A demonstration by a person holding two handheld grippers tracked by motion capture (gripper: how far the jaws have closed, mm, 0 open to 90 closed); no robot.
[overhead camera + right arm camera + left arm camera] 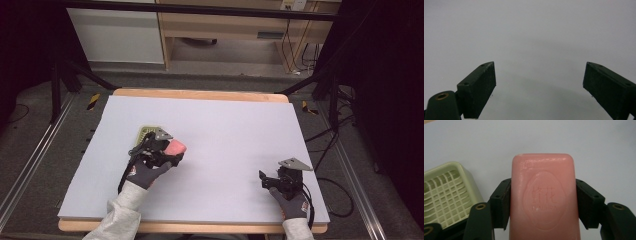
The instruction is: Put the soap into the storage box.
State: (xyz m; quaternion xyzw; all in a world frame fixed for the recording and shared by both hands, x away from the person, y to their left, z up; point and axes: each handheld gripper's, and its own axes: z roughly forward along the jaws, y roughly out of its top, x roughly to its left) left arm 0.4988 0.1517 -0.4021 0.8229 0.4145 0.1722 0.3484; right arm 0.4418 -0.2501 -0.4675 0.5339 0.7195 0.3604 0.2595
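A pink bar of soap [544, 197] with an embossed oval stamp sits between the jaws of my left gripper [543, 203], which is shut on its two long sides. In the high view the left gripper [172, 152] holds the soap [176, 146] just above the grey mat. A pale green soap dish [445, 192] with a grid insert stands close beside it; in the high view the dish [146, 131] peeks out behind the gripper. My right gripper [264, 180] rests near the table's front right, open, with nothing between its jaws [539, 85].
A grey mat [225, 130] covers the wooden table [200, 94]. Black frame legs and cables stand on the floor at both sides, and a wooden desk is at the back.
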